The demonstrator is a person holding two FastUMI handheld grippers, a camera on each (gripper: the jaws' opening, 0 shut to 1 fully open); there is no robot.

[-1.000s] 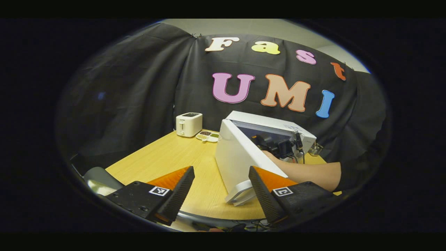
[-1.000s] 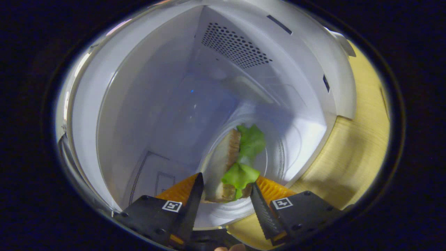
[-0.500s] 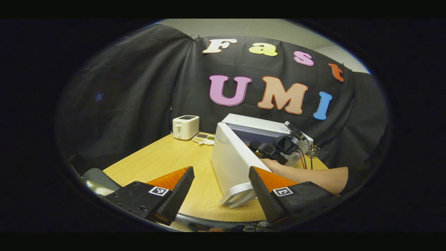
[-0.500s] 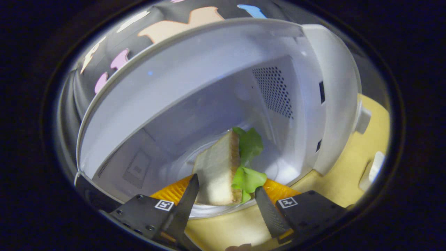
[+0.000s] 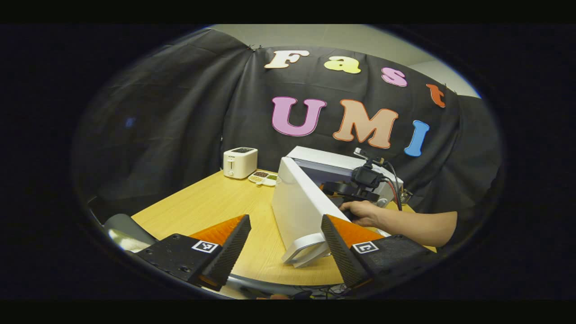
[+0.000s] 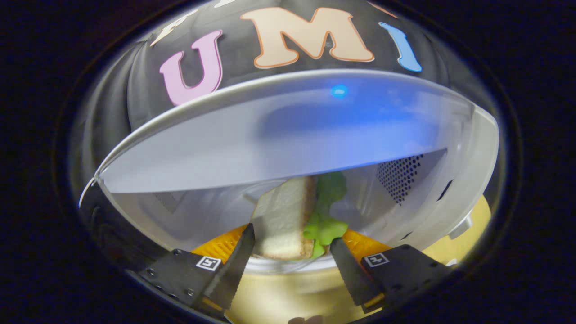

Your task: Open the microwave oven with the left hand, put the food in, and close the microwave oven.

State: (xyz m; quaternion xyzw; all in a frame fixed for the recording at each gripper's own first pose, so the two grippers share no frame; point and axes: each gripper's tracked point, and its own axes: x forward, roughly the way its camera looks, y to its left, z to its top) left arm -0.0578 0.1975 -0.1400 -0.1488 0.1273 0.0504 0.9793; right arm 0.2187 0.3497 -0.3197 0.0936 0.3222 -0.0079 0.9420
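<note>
Microwave (image 5: 342,164): white, standing on the wooden tabletop (image 5: 216,207), its door (image 5: 299,209) swung wide open.
Sandwich (image 6: 288,218): bread with green lettuce, resting on the glass plate (image 6: 274,265) inside the microwave.
Right hand-held gripper (image 6: 290,265): fingers spread, just in front of the microwave's opening; the sandwich sits between them but I cannot tell whether they touch it.
Left hand-held gripper (image 5: 285,247): fingers spread and holding nothing, near the handle (image 5: 303,249) at the open door's outer edge.
Person's hand (image 5: 362,212): at the microwave's opening, gripping the right tool.
Toaster (image 5: 240,162): well left of the microwave, by the wall.
Small tray (image 5: 264,177): between the toaster and the microwave.
</note>
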